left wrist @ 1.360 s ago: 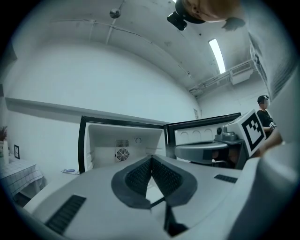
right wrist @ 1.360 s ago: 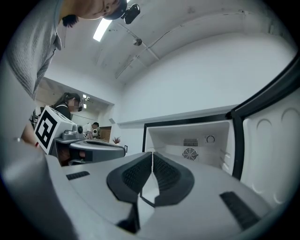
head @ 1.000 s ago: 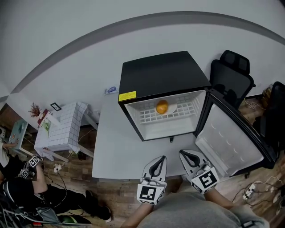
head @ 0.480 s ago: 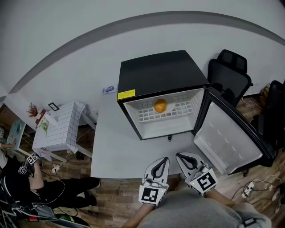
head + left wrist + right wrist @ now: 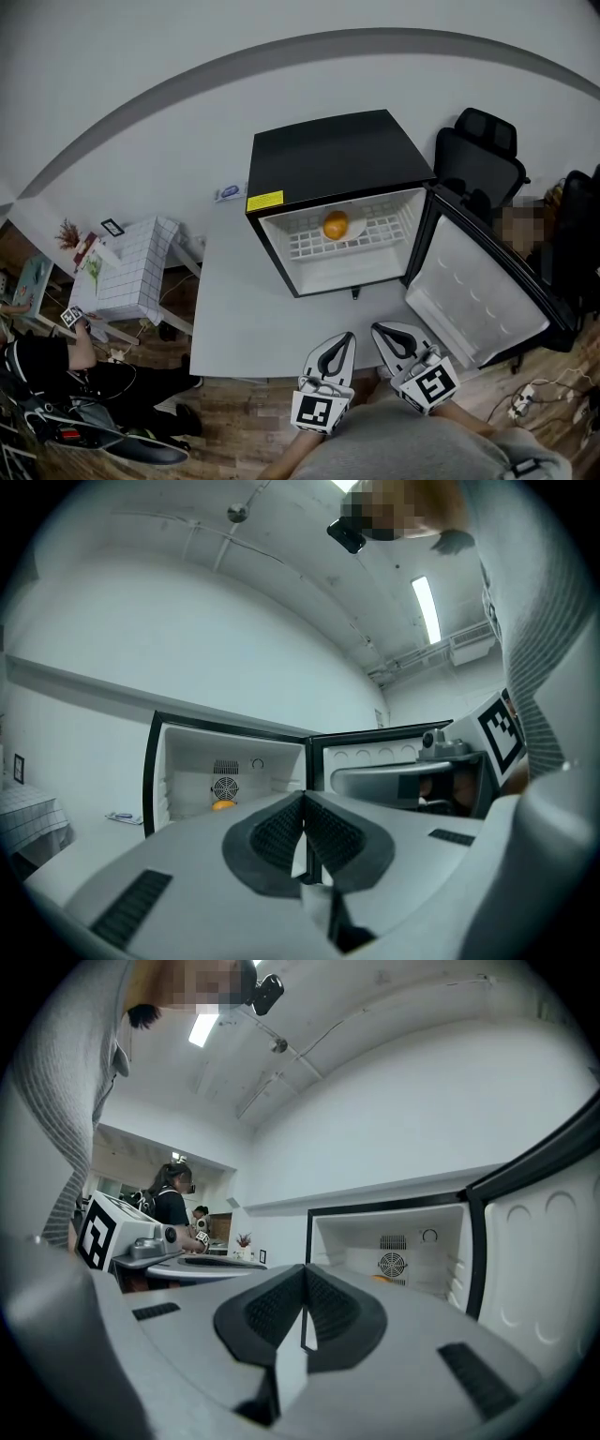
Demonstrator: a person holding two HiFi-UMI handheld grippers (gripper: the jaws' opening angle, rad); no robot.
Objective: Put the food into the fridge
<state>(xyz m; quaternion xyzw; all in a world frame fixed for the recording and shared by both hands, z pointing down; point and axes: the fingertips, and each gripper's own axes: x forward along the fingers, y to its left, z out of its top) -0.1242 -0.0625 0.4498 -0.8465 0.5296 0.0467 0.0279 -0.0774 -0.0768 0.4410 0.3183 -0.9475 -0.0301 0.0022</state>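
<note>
Left gripper (image 5: pixel 346 335): jaws closed pad against pad, nothing between them; right gripper (image 5: pixel 379 328): likewise shut and empty. Both are held side by side at the near edge of the white table (image 5: pixel 239 309), close to the person's body, pointing roughly level toward the fridge (image 5: pixel 328 155).

Food: one orange (image 5: pixel 336 224) sits on a small white plate (image 5: pixel 362 229), on the wire shelf (image 5: pixel 305 247) inside the open compartment, set back from the shelf's front edge and about mid-width; no other food shows on the table or in either gripper. Judged from this, the placing is done and only the door is left.

Governing relation: the door (image 5: pixel 473 291) stands swung wide to the right of the cabinet, hinged on the cabinet's right side, its white inner liner facing left and toward the person; its long free edge lies out at the near right. The right gripper is just beside the door's near-left corner; the left gripper is further left, with the right gripper between it and the door. The orange lies straight ahead of both, on the far side, well apart from either.

Assessment: the right hand is the better placed to close the door; the push would need to come from the door's right-hand outer face and sweep it leftward and away. The arc crosses the space before the opening, near both grippers; the left one would do well to keep clear.
</note>
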